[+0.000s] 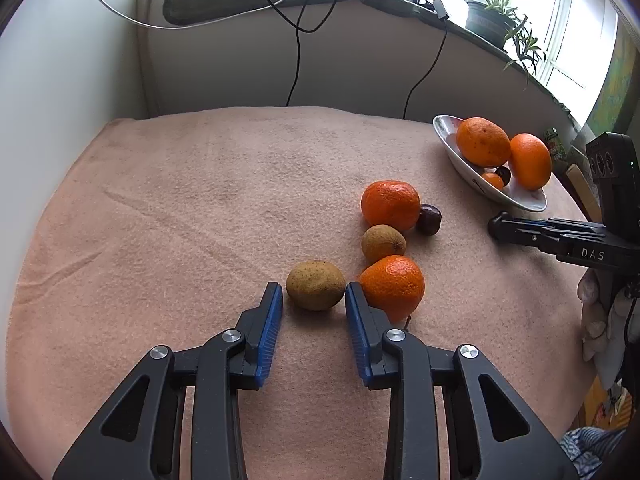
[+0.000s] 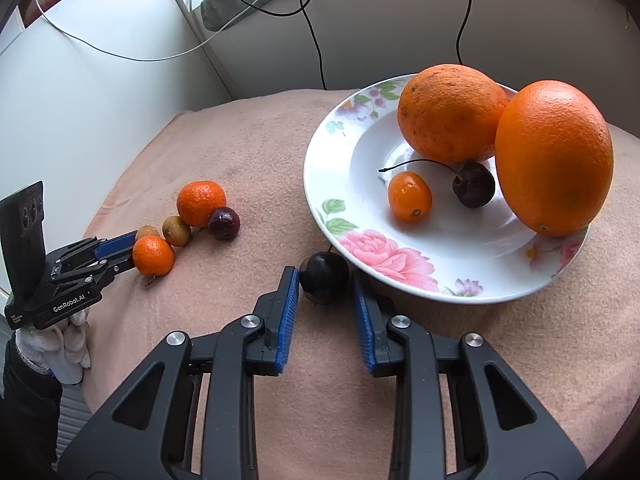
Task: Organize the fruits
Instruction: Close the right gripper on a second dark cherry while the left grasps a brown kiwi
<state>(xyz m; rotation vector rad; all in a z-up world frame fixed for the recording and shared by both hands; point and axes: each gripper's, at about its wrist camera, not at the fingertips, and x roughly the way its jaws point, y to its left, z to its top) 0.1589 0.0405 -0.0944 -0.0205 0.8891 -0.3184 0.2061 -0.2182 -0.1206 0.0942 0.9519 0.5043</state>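
Risk first: your left gripper brackets the kiwi, jaws apart, right pad touching the mandarin; closing may nudge it. Your right gripper is low and level, spread around a dark cherry just beside the plate; it may roll under the rim

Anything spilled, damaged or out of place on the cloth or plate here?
Nothing spilled or damaged. Loose fruit still lies on the cloth off the plate: two tangerines, two kiwis, a cherry, plus a dark cherry against the rim.
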